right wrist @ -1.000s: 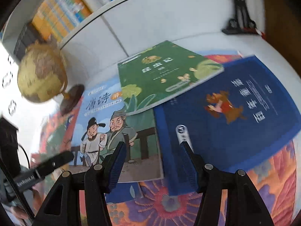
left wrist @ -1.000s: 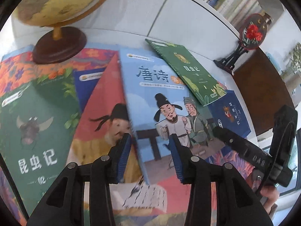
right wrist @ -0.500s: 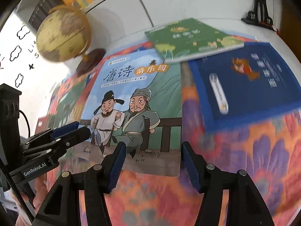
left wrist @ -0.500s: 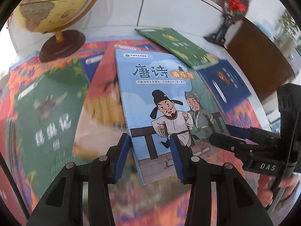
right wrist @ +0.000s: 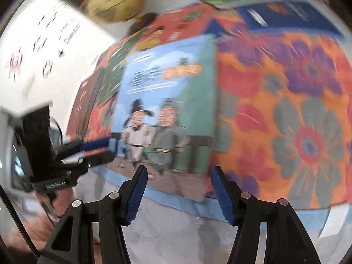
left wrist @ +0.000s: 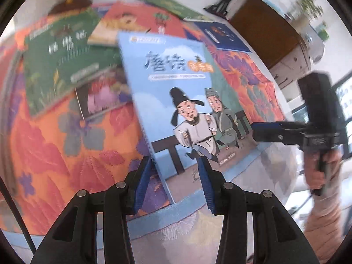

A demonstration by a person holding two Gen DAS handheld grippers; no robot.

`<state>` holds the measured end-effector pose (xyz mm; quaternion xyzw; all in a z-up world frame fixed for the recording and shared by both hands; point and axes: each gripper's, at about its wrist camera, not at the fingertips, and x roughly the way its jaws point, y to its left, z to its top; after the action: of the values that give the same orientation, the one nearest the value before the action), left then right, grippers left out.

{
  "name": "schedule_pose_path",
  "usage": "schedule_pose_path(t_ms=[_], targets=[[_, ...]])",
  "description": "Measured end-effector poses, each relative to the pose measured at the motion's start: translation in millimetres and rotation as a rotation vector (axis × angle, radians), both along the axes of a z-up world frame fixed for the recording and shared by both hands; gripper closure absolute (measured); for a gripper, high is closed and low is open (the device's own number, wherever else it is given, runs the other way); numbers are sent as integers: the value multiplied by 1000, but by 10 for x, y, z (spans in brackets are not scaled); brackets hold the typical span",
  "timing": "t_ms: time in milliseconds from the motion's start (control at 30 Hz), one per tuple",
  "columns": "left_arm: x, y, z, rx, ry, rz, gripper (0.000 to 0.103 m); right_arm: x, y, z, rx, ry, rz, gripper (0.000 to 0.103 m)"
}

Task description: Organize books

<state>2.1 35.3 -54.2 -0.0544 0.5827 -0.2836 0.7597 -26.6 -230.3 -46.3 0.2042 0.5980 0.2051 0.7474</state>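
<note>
A table under an orange cloth with purple and red flowers (left wrist: 55,143) fills the space ahead of both pairs of fingers. On its near edge, directly in front of the fingertips, lies the light-blue paperback book with two cartoon men on its cover (left wrist: 176,88); its near corners reach the table's rim.

Beyond the left fingers and off to their left sits a large dark-green book with white characters (left wrist: 61,66). Farther out past the fingertips are a red-orange book (left wrist: 132,17), a second, thinner green book (left wrist: 176,7) and a navy-blue book (left wrist: 222,37). All of them are blurred. A yellow-brown globe on a dark wooden base (right wrist: 114,0) stands at the far edge, and a black stand carrying a red flower ornament (left wrist: 222,6) is beyond the navy-blue book.

The left gripper (left wrist: 173,176) straddles the light-blue paperback book's near left corner; seen from the right wrist, its fingers are clamped on that corner, one above and one below. The right gripper (right wrist: 178,187) is closing with the book's near right edge between its fingers — whether the pads press on it I cannot tell.
</note>
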Motion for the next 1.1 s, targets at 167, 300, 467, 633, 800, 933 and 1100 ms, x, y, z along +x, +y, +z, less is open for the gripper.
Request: schedule_pose_path(t_ms=[167, 300, 467, 633, 800, 933, 1100], targets=[[232, 106, -95, -95, 75, 49, 64, 223, -316, -157, 210, 26, -24, 51], [389, 135, -154, -149, 130, 66, 64, 464, -354, -221, 270, 31, 8, 52], [515, 79, -172, -162, 137, 55, 64, 648, -229, -212, 278, 7, 59, 52], [625, 49, -174, -165, 141, 51, 64, 788, -104, -202, 262, -2, 107, 52], [683, 70, -202, -199, 129, 52, 63, 826, -74, -188, 215, -12, 126, 63], [688, 55, -205, -197, 116, 62, 64, 819, -69, -184, 119, -12, 110, 86], [629, 30, -170, -120, 63, 76, 68, 743, 14, -104, 27, -58, 96, 84]])
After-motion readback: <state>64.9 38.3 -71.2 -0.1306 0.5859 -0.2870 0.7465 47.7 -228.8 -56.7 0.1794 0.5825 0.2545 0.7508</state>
